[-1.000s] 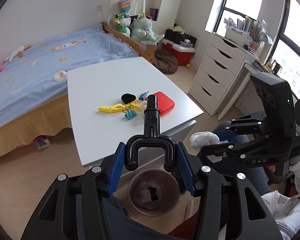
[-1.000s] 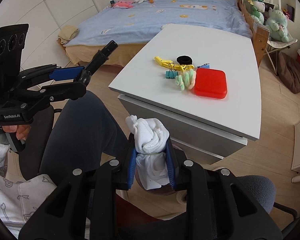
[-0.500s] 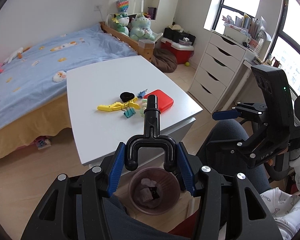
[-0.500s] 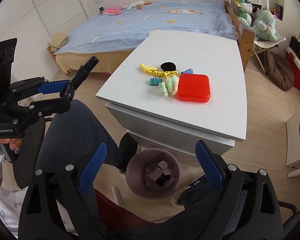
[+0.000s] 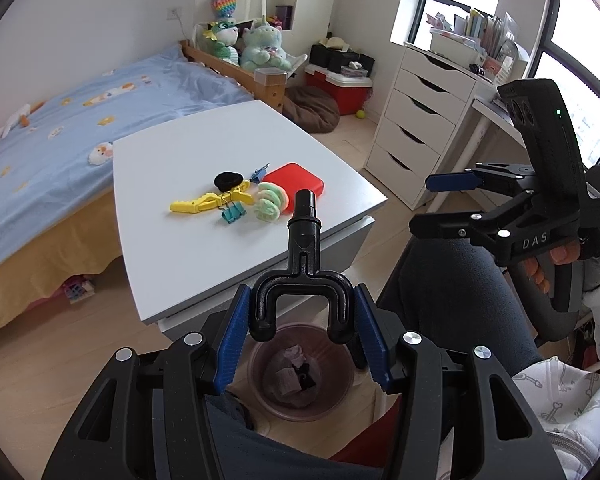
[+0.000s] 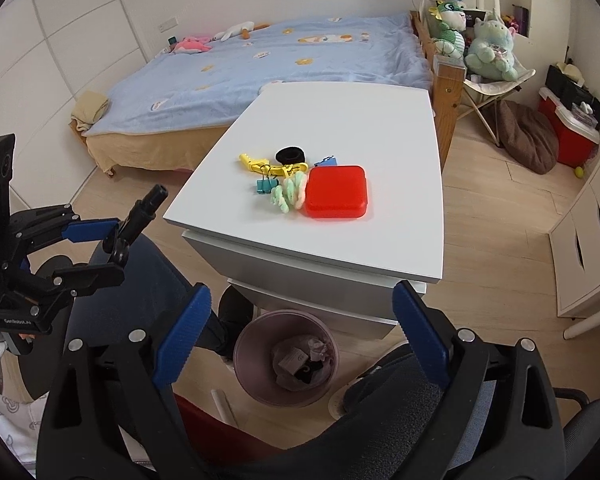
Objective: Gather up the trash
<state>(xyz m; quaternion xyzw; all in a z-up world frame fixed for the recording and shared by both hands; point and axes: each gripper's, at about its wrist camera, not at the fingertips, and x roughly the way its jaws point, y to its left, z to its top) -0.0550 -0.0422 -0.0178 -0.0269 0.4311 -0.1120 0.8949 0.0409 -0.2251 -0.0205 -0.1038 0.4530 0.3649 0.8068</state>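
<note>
**Trash bin below both grippers**

Bedroom floor of pale wood carries a mauve trash bin [image 6: 286, 360] at the foot of a white table [image 6: 340, 128]. Crumpled paper and dark scraps [image 6: 304, 360] lie inside the bin. Directly above it, the right gripper [image 6: 300, 336] has its blue pads spread wide with nothing between them. The left gripper [image 5: 302, 334] pinches a black forked tool [image 5: 302, 264] over the same bin [image 5: 302, 372]. On the table, a red case [image 6: 336, 191] sits beside yellow and green clutter.
</note>
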